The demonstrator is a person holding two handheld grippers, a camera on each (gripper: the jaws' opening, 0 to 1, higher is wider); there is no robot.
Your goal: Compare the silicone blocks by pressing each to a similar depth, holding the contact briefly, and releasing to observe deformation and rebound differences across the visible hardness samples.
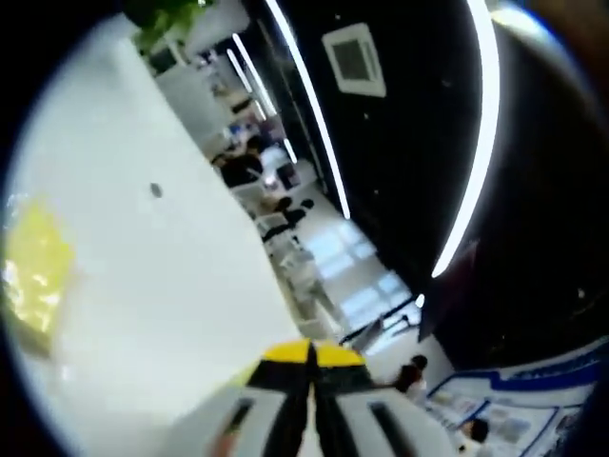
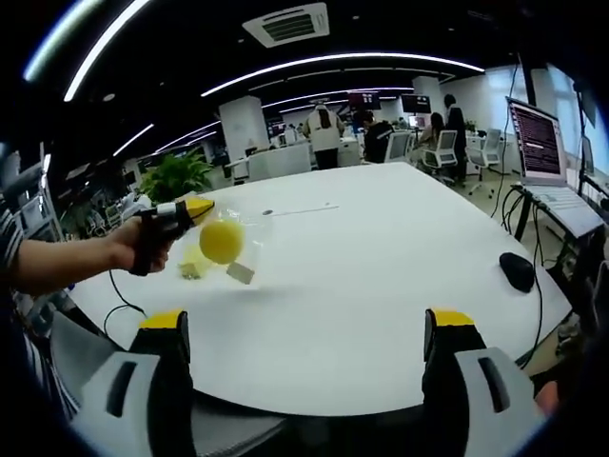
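Left gripper [image 2: 195, 211] fingers clenched above the bench [image 2: 381, 267], yellow ball [image 2: 221, 240] just beside; right gripper [image 2: 309, 333] fingers spread, released.

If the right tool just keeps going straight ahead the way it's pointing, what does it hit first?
Probably nothing soon: the right tool, jaws wide open, points across bare white table. The yellow ball sits off to its left.

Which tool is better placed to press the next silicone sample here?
Left, probably. The left tool is beside the yellow samples, jaws closed; the right tool is open at the table's near edge.
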